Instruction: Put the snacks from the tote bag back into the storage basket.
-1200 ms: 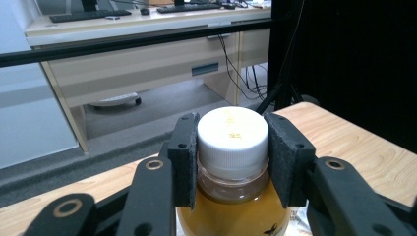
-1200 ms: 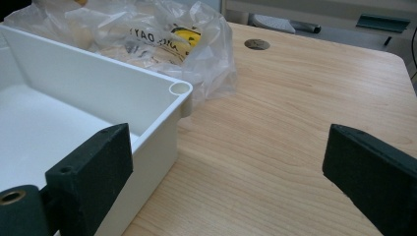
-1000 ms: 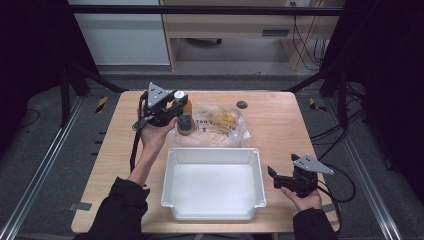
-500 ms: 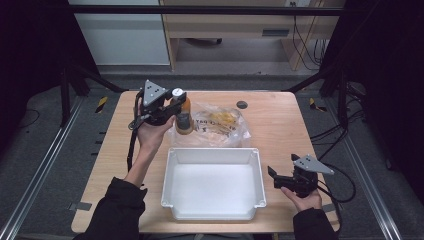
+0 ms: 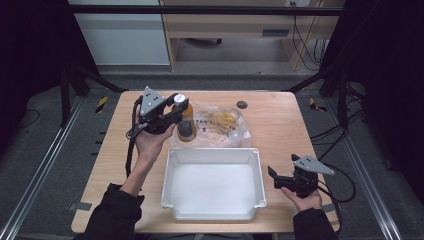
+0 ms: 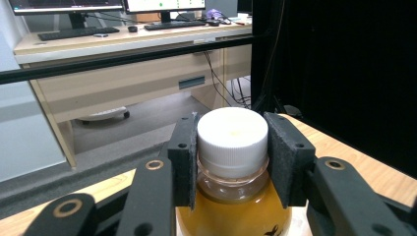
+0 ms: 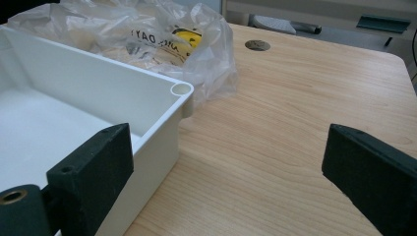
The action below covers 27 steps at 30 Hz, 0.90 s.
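My left gripper point(image 5: 176, 111) is shut on a bottle of amber liquid point(image 5: 185, 124) with a white cap point(image 6: 232, 133). In the left gripper view both black pads point(image 6: 183, 157) press on the cap's sides. The bottle hangs upright, a little above the table's far left part, beside a clear plastic bag point(image 5: 220, 125). A white tray point(image 5: 212, 152) lies in the middle of the table, nothing in it. At the table's right front, my right gripper point(image 5: 274, 177) is open, its jaws wide apart near the tray's right wall point(image 7: 162, 147), nothing between them.
The plastic bag point(image 7: 147, 34) with yellow print lies just behind the tray. A small dark round hole point(image 5: 242, 104) sits in the tabletop at the far side. Bare wood point(image 7: 275, 128) stretches right of the tray. Dark frame posts stand around the table.
The left gripper has lifted the bottle slightly and carried it a little away from the person. The right gripper has stayed where it was.
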Tool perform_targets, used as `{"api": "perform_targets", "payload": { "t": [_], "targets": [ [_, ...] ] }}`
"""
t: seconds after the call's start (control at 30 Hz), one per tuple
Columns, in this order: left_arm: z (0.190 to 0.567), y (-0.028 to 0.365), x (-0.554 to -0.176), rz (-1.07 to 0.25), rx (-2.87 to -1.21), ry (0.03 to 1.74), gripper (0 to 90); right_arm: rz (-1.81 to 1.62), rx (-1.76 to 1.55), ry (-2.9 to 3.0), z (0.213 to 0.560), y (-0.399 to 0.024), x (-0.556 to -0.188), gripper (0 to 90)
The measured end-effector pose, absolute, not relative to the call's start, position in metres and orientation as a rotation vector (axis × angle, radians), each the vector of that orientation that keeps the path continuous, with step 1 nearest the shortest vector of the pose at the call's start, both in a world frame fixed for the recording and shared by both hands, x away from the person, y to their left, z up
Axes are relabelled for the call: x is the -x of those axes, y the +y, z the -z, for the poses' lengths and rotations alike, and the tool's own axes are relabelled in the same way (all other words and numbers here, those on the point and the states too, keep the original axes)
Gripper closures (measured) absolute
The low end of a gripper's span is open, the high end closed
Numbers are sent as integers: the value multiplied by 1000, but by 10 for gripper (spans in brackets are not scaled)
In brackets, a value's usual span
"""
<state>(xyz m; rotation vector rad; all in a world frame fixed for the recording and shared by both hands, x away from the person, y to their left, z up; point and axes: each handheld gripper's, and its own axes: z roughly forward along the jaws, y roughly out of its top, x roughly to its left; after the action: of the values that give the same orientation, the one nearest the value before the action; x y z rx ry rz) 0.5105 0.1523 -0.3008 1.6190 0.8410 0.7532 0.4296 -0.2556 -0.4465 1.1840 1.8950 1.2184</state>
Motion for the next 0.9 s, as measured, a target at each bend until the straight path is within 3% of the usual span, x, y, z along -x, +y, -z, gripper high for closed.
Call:
{"api": "perform_targets", "payload": {
  "t": [0.9],
  "targets": [
    [323, 150, -464, -692, -1658, 790, 592, -1223, -1184, 1892, 446, -256, -428, 56]
  ]
}}
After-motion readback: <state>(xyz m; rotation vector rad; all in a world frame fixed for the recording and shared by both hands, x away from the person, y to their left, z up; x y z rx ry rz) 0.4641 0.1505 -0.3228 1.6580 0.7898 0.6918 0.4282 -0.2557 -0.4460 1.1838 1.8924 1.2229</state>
